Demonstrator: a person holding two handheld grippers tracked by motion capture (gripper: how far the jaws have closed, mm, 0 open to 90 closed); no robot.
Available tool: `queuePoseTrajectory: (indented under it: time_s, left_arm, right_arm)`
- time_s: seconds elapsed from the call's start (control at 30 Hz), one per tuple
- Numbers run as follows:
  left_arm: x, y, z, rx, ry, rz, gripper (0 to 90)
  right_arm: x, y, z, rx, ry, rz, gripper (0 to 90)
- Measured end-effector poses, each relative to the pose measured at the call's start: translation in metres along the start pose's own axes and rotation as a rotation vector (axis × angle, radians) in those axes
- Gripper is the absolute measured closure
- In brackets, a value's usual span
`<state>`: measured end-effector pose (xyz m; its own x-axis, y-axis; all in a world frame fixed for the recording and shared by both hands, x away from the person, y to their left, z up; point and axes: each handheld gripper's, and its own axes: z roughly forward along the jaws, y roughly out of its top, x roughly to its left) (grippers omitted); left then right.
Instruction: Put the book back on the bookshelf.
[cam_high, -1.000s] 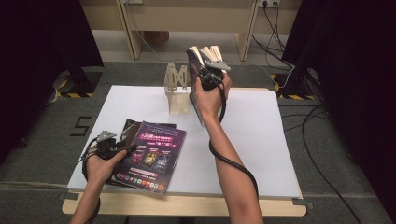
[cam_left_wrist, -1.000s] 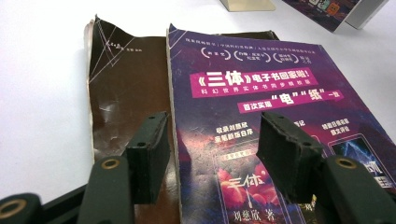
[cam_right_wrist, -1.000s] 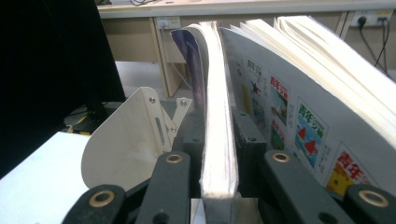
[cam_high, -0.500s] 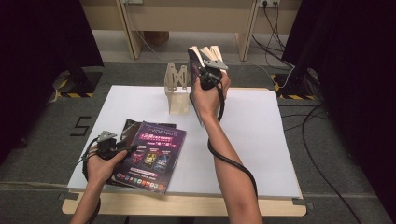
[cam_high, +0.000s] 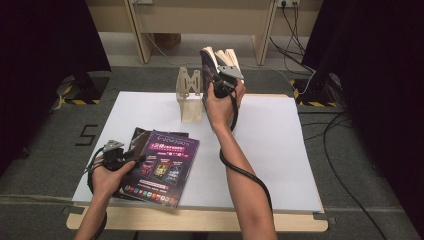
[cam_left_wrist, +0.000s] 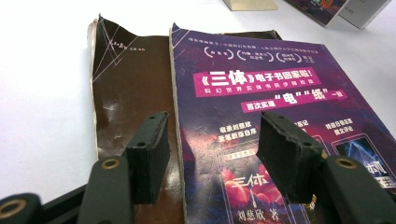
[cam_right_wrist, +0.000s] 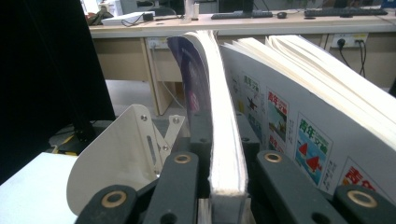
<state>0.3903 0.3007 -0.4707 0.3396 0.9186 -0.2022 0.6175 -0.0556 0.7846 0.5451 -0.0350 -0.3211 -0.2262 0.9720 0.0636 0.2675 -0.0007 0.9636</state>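
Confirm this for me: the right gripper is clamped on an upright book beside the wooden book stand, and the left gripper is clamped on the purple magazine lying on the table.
Not quite. The right gripper is clamped on the upright book beside the wooden book stand, but the left gripper is open: the left gripper view shows its jaws apart above the purple magazine, not clamped on it.

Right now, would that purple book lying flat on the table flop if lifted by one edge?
Probably: the purple book looks like a thin paperback with worn corners, so it would likely sag. It seems light and may slide on the smooth white table.
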Motion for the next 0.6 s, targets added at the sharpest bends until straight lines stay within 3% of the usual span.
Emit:
queuePoseTrajectory:
  time_s: [0.37,0.47,0.6]
  left_arm:
    - [0.0001,0.0005,-0.0008,-0.004,-0.003,0.002,42.4]
    - [0.0,0.0006,-0.0011,-0.003,-0.004,0.003,42.4]
    - [-0.0008,0.0011,-0.0012,-0.005,-0.004,0.003,42.3]
  right_arm:
    - [0.0029,-0.0029,0.0059,-0.007,-0.012,0.005,83.2]
    - [0.0015,-0.0011,0.0058,0.011,-0.016,-0.008,82.8]
    - [-0.0023,0.0017,0.0039,0.039,-0.018,0.011,82.1]
